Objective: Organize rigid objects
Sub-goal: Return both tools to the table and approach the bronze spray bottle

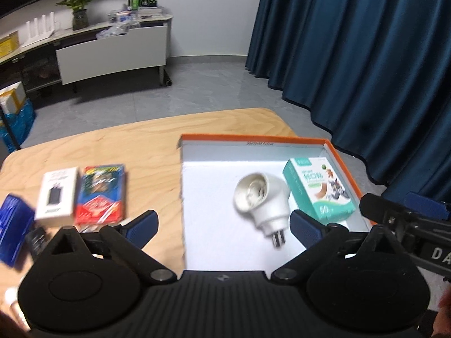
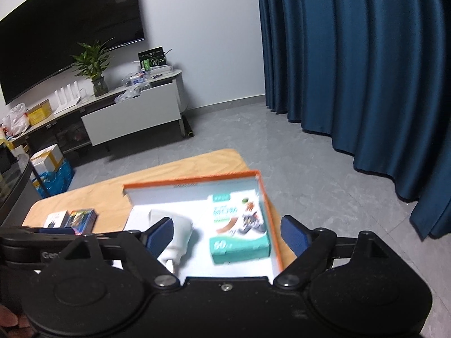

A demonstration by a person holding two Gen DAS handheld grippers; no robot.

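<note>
Rigid objects are split between an orange-rimmed tray and the bare wooden table. Inside the tray lie a white plug adapter, prongs toward the camera, and a teal carton against the right wall, just beside the adapter. On the table left of the tray sit a white box, a red and blue packet touching it, and a blue box at the frame edge, blurred. A media console with a potted plant stands behind; blue curtains hang to the right.

Left gripper has its jaws wide apart, nothing clamped; the adapter lies between and just ahead of the pads, apparently untouched, though blur limits certainty. Right gripper likewise stands spread, the teal carton lying free between its fingers. Both point downward over the tray's near edge. The right tool crosses the left view's right edge. A hand shows at the lower left.
</note>
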